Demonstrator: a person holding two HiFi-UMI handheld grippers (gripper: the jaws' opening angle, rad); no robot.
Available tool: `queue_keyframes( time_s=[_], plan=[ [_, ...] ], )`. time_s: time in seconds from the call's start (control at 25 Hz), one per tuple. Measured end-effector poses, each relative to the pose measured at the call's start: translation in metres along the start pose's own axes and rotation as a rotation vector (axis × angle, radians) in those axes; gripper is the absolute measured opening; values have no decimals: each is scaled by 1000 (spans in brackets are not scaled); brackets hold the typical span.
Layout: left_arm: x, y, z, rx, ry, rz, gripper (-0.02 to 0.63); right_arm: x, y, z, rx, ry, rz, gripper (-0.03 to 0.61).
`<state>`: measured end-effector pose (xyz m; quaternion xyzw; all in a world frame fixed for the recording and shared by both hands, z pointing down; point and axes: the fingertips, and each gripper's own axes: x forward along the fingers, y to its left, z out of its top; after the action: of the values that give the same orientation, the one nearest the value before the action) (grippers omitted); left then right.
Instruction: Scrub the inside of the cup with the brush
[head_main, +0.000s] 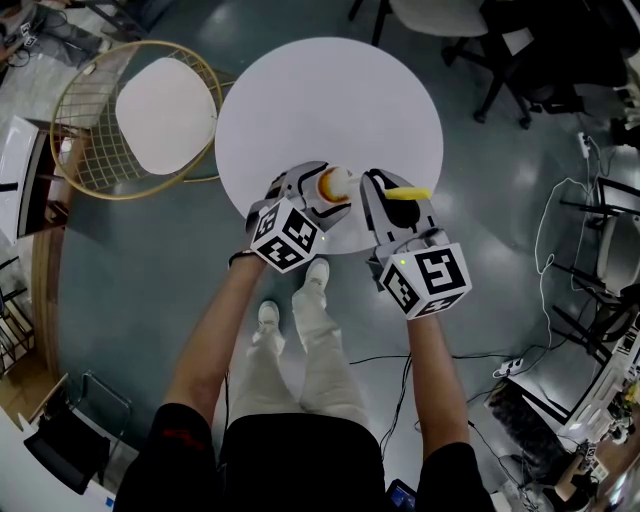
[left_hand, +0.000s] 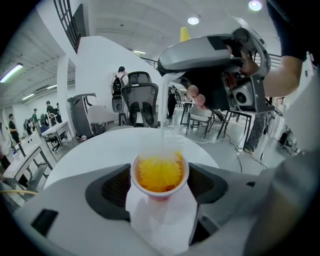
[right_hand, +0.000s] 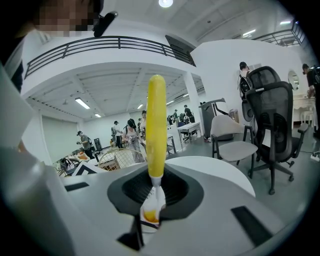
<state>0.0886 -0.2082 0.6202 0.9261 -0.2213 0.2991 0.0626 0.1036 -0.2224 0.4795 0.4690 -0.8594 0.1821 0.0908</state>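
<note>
Closest to the person, at about eleven o'clock in the head view, the left gripper has its jaws pressed against the sides of the cup. The cup is held clear above the near edge of the round white table. In the left gripper view the cup's mouth is turned toward the camera and its white body is seated between the two dark pads. That hold likely serves to stop the cup from spinning or slipping while it is being worked.

At one o'clock, the right gripper is pinched on the brush, near where the yellow handle meets the pale stem. Gripping low on the handle probably gives firmer control over the head. The stem runs from the right gripper down into the cup, and the orange-yellow bristles fill the bore and splay against the wall, so the scrubbing step looks to be in hand. The two grippers sit just beside each other, and the right one's jaws are aimed across the cup's opening so the brush goes in along the cup's axis.

Farther out, the table top stretches toward twelve o'clock. A wire chair with a white seat stands on the floor at ten o'clock. Dark office chairs stand at one to two o'clock.
</note>
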Motion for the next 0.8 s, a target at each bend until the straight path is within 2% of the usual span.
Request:
queue_keyframes(
  time_s=[0.8],
  plan=[
    [-1,-2,-1,16,-4,-28,364,-7,34,-6,-32,27,66,52]
  ],
)
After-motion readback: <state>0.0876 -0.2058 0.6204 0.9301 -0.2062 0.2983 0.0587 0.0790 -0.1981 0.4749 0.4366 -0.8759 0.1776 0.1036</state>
